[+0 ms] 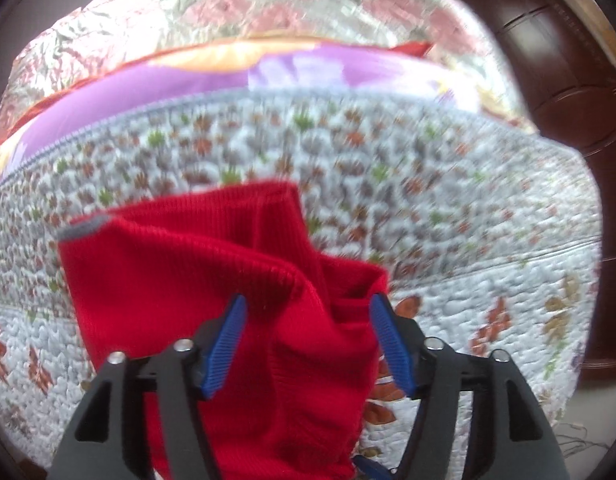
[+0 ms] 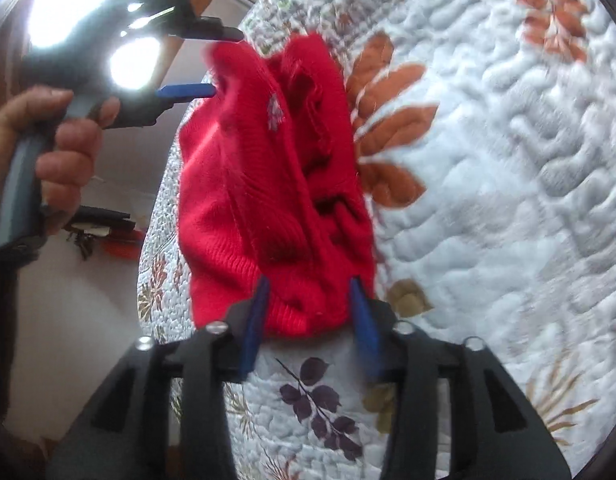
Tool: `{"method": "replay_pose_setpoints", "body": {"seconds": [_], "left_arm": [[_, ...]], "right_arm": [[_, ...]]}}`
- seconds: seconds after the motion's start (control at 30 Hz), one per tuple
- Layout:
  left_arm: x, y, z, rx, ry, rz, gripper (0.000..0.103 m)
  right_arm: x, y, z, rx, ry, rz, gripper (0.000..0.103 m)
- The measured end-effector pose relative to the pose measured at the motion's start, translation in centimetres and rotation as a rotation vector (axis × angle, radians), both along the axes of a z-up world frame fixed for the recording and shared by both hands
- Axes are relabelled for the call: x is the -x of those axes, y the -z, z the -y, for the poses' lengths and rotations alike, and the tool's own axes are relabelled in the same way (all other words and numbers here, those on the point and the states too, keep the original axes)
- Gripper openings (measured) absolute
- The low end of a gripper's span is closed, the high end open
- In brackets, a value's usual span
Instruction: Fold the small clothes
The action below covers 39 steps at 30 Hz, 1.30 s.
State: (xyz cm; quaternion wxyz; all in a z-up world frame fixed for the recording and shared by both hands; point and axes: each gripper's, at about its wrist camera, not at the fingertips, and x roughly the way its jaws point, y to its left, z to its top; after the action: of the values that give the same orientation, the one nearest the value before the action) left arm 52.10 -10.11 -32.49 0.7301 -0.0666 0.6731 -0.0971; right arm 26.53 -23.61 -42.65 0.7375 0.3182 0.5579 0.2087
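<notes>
The red knit garment (image 1: 212,280) lies bunched on the quilt (image 1: 448,208), not yet folded. Your left gripper (image 1: 308,312) and right gripper (image 2: 308,292) both stand apart around its edges, unclamped. All folding remains.

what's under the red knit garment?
The red knit garment lies bunched on the leaf-print quilt. Anything beneath or inside its folds is covered.

Left black two-finger gripper with blue pads (image 1: 306,300): jaws apart. Right black gripper (image 2: 310,280): jaws apart. Hand (image 2: 56,148) at 9 o'clock grips handle.
</notes>
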Motion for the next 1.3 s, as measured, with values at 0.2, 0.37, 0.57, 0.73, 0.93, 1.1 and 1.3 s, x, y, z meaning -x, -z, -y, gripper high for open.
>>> {"method": "replay_pose_setpoints", "body": {"seconds": [0.2, 0.37, 0.57, 0.73, 0.93, 1.1, 1.3], "left_arm": [[0.5, -3.7, -3.2, 0.122, -0.01, 0.128, 0.072], [4.1, -2.8, -7.9, 0.226, -0.098, 0.137, 0.072], [9.4, 0.3, -8.6, 0.258, -0.016, 0.105, 0.072], [10.3, 1.8, -9.1, 0.256, -0.006, 0.1, 0.072], [10.5, 2.1, -9.4, 0.189, 0.018, 0.142, 0.072], [11.1, 3.4, -9.5, 0.18, 0.038, 0.155, 0.072], [12.0, 3.5, -11.2, 0.217, 0.016, 0.2, 0.072]], "right_arm": [[-5.4, -3.4, 3.1, -0.087, -0.028, 0.063, 0.045], [-14.3, -4.5, 2.4, -0.113, -0.074, 0.119, 0.045], [-21.0, -3.5, -2.7, -0.038, -0.209, 0.14, 0.043], [-21.9, -3.1, -6.2, 0.059, -0.294, 0.156, 0.036], [-20.3, -4.9, -8.2, 0.284, -0.312, 0.281, 0.005], [-19.6, -4.5, -9.1, 0.374, -0.306, 0.327, 0.006], [-20.8, -4.0, -6.5, 0.166, -0.247, 0.211, 0.055]]}}
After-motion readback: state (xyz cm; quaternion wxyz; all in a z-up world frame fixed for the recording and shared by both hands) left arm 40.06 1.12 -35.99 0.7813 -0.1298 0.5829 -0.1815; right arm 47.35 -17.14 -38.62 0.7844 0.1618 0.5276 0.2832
